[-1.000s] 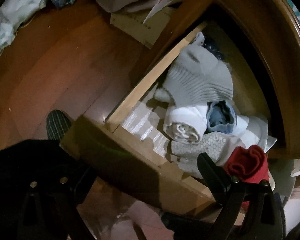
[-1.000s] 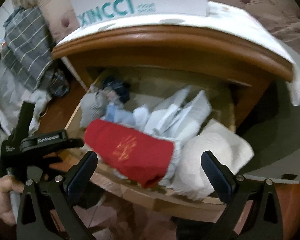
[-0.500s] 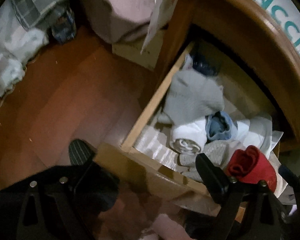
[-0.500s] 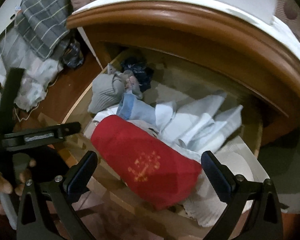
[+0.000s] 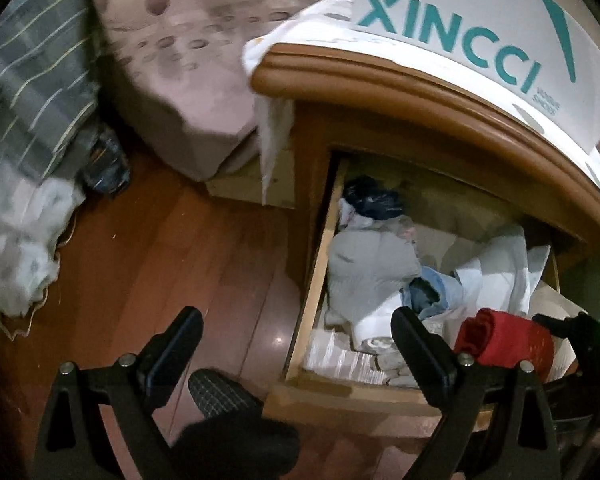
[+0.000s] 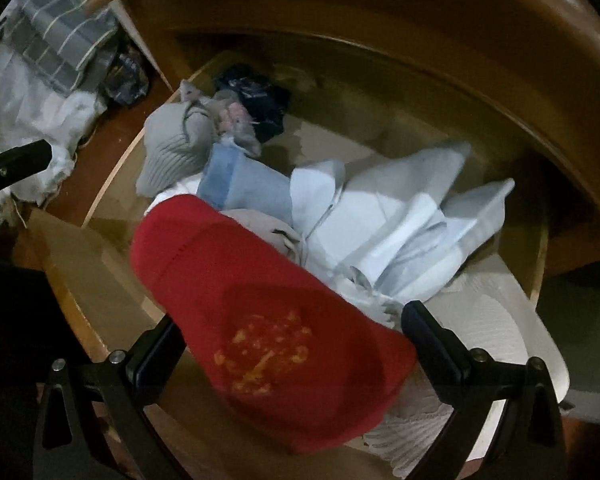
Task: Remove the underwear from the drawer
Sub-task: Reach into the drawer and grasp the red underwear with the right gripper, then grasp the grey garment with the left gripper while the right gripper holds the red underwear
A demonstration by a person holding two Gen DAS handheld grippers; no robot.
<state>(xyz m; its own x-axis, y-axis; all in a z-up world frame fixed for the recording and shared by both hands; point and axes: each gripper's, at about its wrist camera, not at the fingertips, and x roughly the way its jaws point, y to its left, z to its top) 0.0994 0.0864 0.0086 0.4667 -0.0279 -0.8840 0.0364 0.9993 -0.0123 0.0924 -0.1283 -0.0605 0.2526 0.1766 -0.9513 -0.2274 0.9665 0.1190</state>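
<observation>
Open wooden drawer; red roll, pale folded laundry, perhaps socks.

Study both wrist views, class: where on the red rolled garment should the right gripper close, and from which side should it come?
Grip the red rolled garment across its thick middle, coming from above at the drawer front. The roll lies on top of the pile, and the open right gripper already straddles its near end, so the fingers probably meet only red cloth.

Black two-finger grippers, silver-screwed

The left gripper and right gripper are showing matte black angular fingers, silver screws at each joint, and dark blue-black pads; a checked slipper is showing below.
</observation>
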